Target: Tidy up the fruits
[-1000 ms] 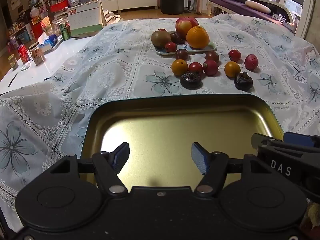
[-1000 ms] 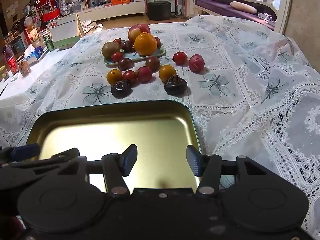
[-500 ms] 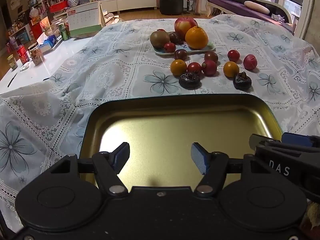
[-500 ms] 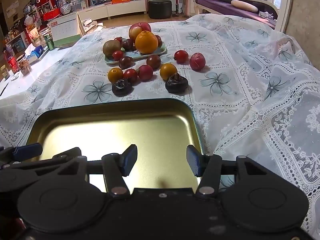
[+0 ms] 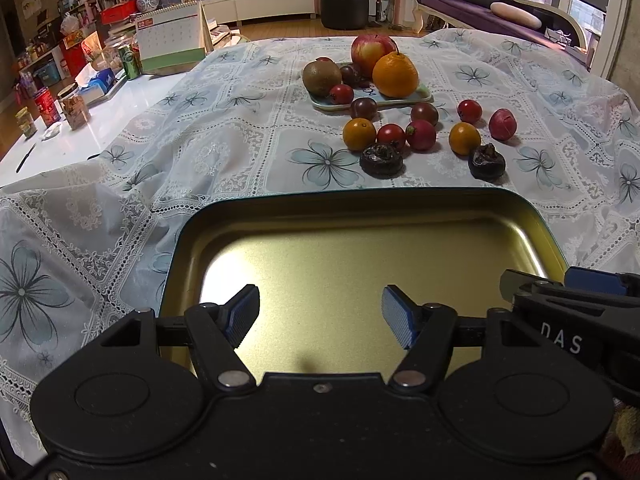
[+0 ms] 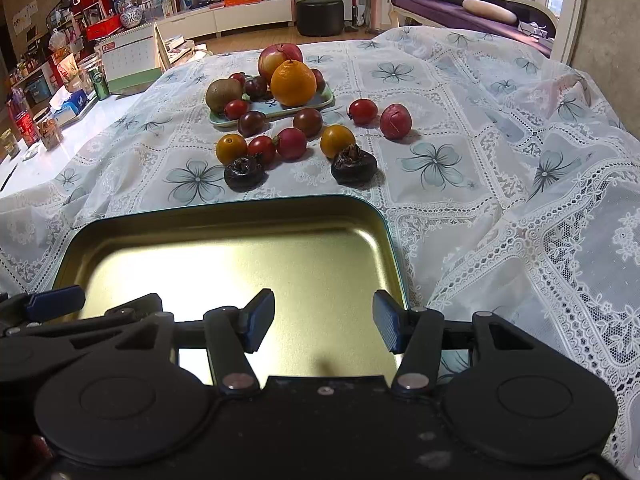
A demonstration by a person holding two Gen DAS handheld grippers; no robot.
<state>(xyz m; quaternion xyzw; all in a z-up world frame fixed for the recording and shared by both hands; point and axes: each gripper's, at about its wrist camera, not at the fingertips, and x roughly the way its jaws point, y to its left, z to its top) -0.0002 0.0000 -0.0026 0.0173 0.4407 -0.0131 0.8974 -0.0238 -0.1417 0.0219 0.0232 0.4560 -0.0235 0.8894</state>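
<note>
An empty gold metal tray (image 5: 360, 216) (image 6: 224, 220) lies on the lace tablecloth just ahead of both grippers. My left gripper (image 5: 320, 316) is open and empty over the tray's near part. My right gripper (image 6: 324, 320) is open and empty over the tray's near right corner. Beyond the tray lie several small loose fruits: two dark water chestnuts (image 5: 381, 160) (image 6: 354, 166), orange ones (image 5: 359, 134), red ones (image 6: 395, 121). A small green plate (image 5: 416, 98) (image 6: 320, 100) behind them holds an apple (image 5: 370, 50), an orange (image 6: 293, 82), a kiwi (image 5: 321, 77) and small fruits.
The right gripper's body shows at the right edge of the left wrist view (image 5: 576, 312). A bare white tabletop (image 5: 80, 136) at the far left holds jars, a can, tissues and a desk calendar (image 5: 168, 44). The cloth rises in folds at the right (image 6: 560, 128).
Both views have shifted slightly, so the fruits sit a touch nearer and lower in frame. Both grippers stay open and nothing on the table has moved.
</note>
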